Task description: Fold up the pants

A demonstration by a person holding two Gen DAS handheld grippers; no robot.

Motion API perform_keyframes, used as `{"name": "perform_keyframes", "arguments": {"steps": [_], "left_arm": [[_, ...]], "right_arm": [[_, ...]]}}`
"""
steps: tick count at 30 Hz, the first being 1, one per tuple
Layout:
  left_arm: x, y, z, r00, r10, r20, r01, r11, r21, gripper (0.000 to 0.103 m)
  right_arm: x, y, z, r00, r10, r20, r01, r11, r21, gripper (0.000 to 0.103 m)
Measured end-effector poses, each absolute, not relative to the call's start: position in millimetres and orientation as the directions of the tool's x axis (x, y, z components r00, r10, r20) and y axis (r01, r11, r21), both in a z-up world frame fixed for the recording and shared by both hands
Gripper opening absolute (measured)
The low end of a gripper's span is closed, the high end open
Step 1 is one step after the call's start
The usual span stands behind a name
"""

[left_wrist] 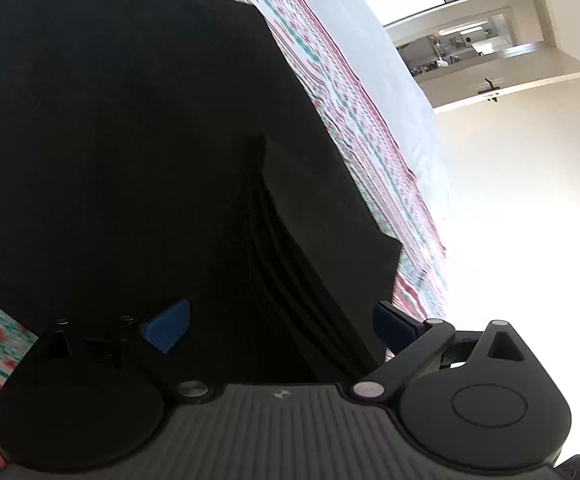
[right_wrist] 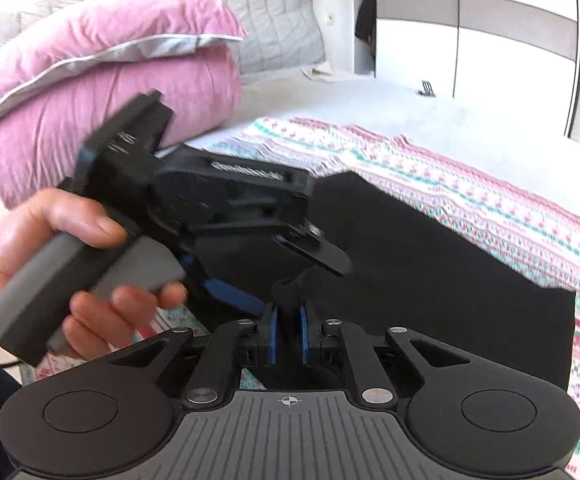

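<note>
Black pants lie spread on a patterned blanket on a bed. In the left wrist view my left gripper is open, its blue pads wide apart on either side of a raised ridge of folded pants cloth. In the right wrist view my right gripper is shut on a bunched bit of the pants at their near edge. A hand holds the left gripper just ahead of it, over the same corner of cloth.
A folded pink duvet and a grey pillow sit at the head of the bed. The blanket runs to the bed's right edge. A white wardrobe stands behind. Pale floor lies beside the bed.
</note>
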State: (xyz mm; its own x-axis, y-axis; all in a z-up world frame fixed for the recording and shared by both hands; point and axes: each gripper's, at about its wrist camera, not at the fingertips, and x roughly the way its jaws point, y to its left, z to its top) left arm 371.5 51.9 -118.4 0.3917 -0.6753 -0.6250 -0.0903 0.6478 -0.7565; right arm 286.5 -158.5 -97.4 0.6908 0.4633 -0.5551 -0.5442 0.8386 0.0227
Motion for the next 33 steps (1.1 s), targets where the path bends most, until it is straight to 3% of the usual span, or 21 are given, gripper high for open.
{"name": "perform_keyframes", "arguments": {"steps": [1, 3, 8, 13, 19, 27, 33], "left_arm": [[372.3, 50.4, -117.7, 0.393, -0.672, -0.628, -0.088, 0.652, -0.753, 0.095], [377.4, 40.8, -114.8, 0.383, -0.668, -0.638, -0.042, 0.678, -0.734, 0.055], [399.7, 22.4, -114.1, 0.379, -0.603, -0.702, 0.062, 0.773, -0.631, 0.005], [408.2, 25.0, -105.3, 0.469, -0.583, -0.663, 0.192, 0.800, -0.568, 0.005], [409.0, 68.9, -80.7, 0.586, -0.528, -0.615, 0.233, 0.837, -0.496, 0.005], [436.4, 164.3, -37.9, 0.668, -0.310, -0.677, 0.216, 0.951, -0.222, 0.005], [429.3, 215.5, -9.4, 0.748, -0.268, -0.608, 0.262, 0.960, -0.101, 0.006]], "right_arm": [[285.1, -156.4, -95.2, 0.693, 0.470, -0.547, -0.551, 0.834, 0.019, 0.010], [282.3, -152.2, -94.5, 0.690, 0.481, -0.540, -0.566, 0.824, 0.010, 0.010], [275.5, -146.6, -94.5, 0.675, 0.512, -0.532, -0.604, 0.797, 0.000, 0.010], [285.3, -137.2, -100.5, 0.686, 0.492, -0.536, -0.596, 0.802, -0.026, 0.010], [303.4, -137.7, -108.4, 0.608, 0.514, -0.605, -0.627, 0.779, 0.031, 0.020], [326.4, -154.1, -111.6, 0.603, 0.485, -0.634, -0.567, 0.819, 0.088, 0.021], [331.8, -156.3, -116.0, 0.596, 0.474, -0.647, -0.558, 0.825, 0.090, 0.022]]}}
